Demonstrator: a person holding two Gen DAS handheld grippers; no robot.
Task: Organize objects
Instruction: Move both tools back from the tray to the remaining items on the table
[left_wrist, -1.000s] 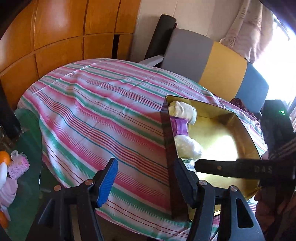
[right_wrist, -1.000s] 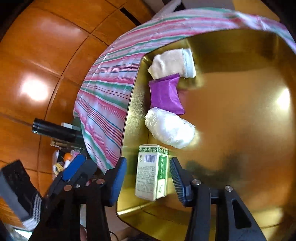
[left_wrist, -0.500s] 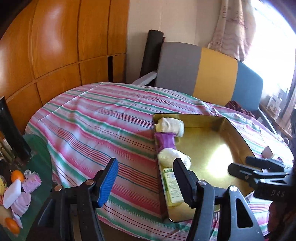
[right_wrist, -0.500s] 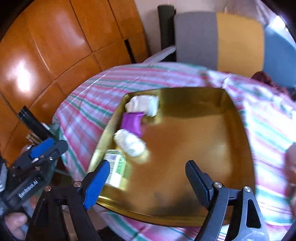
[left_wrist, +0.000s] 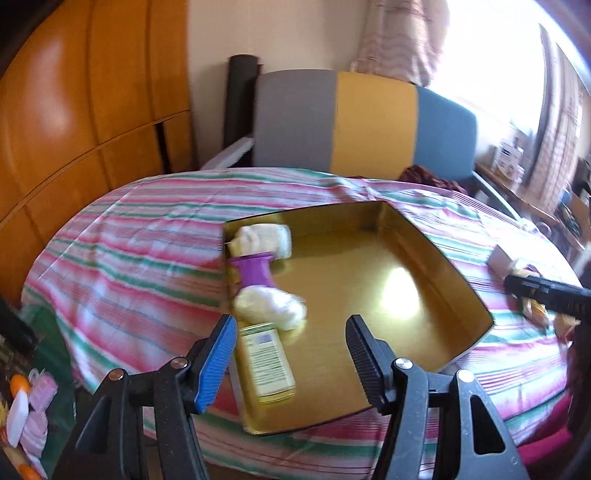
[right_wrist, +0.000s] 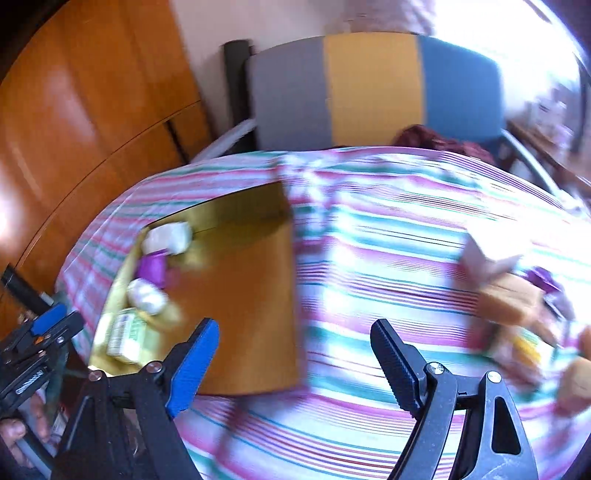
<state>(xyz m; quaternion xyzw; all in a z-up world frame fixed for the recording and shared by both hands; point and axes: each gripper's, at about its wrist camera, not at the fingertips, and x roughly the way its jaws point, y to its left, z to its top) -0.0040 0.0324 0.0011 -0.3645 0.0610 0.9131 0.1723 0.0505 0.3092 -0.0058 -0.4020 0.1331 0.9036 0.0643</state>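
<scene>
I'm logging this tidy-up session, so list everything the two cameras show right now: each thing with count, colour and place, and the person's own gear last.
Shallow metal tray: one, gold, on the striped cloth.
Rolled cloth bundle: one, cream, far end of the tray's left wall.
Purple packet: one, next in the row.
White wrapped bundle: one, next.
Green-and-white carton: one, near end of the row.
Striped tablecloth: one, pink, green and white, over the table.
Loose items: several, blurred, on the cloth right of the tray.
Sofa back: grey, yellow, blue, behind the table.
Wooden panelling: orange-brown, left.
Left gripper: open, empty.
Right gripper: open, empty.
</scene>
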